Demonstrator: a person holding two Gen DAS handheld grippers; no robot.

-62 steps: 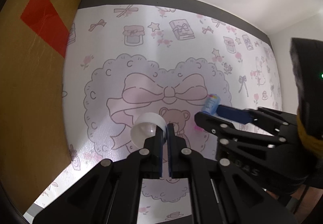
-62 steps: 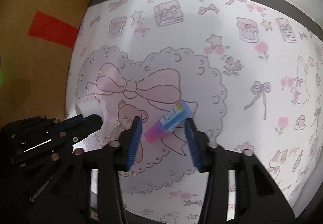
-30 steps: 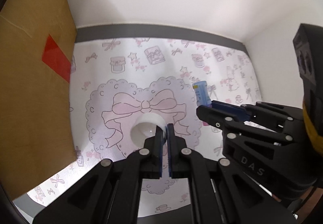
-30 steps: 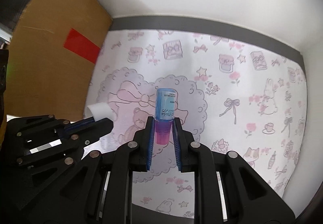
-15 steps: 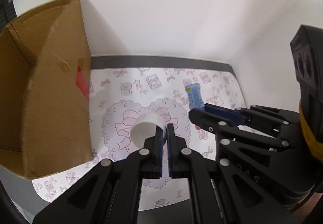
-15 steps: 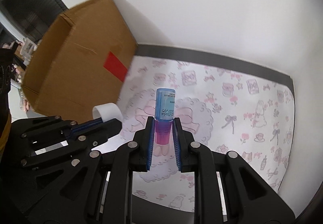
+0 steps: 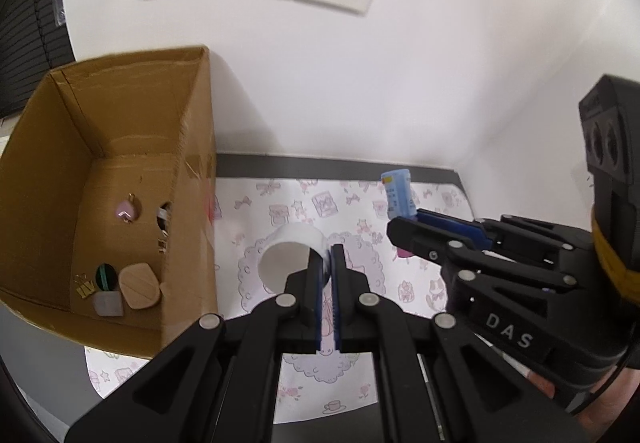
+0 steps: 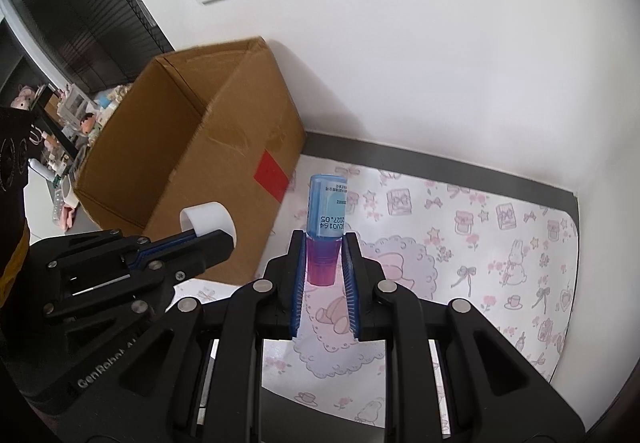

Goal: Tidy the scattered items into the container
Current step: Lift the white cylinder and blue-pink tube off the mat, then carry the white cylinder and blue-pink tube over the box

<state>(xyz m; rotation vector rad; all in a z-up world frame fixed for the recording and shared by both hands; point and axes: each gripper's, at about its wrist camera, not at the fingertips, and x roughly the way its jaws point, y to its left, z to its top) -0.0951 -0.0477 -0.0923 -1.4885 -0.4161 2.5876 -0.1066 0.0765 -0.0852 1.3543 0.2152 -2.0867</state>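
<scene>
Both claws loaded and raised beside the box

The left gripper [image 7: 329,263] is clenched on the wall of a white plastic ring [image 7: 289,252]; the right gripper [image 8: 323,263] pinches the pink cap of a small blue-labelled bottle [image 8: 326,213]. Both are held clear above the pink cartoon-printed mat [image 8: 480,243], probably for dropping into the open brown cardboard box [image 7: 120,147] at the mat's left edge, where small trinkets already lie.
</scene>
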